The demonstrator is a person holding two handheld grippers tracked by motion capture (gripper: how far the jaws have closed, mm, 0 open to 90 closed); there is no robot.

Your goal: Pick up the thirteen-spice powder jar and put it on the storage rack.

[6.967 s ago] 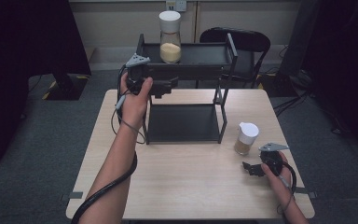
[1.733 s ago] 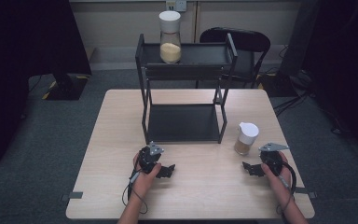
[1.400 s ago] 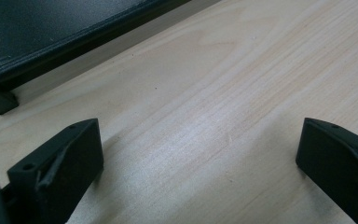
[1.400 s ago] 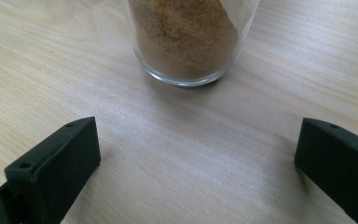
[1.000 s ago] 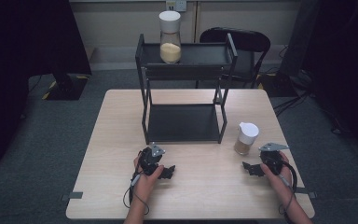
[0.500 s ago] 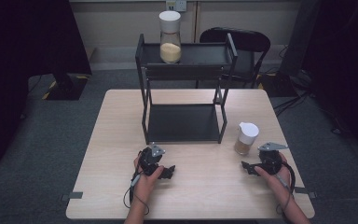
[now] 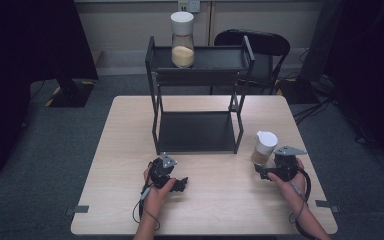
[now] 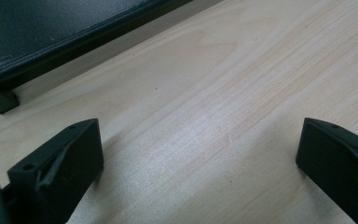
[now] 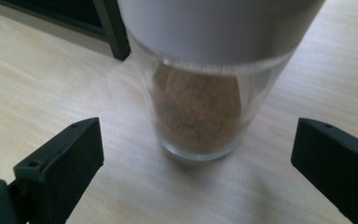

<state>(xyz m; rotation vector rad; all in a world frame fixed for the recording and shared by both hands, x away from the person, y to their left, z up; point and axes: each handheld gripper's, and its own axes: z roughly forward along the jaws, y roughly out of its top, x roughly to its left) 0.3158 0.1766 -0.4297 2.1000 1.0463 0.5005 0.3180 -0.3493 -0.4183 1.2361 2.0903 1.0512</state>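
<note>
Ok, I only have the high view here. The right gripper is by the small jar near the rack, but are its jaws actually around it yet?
Observer: Not closed. In the right gripper view the right gripper stands wide open, and the jar sits centred ahead, untouched.
Operator: What's in that jar?
Observer: Brown powder in clear glass under a white lid.
Operator: And the left gripper?
Observer: The left gripper is open with bare table between its jaws, the rack base ahead.
</note>
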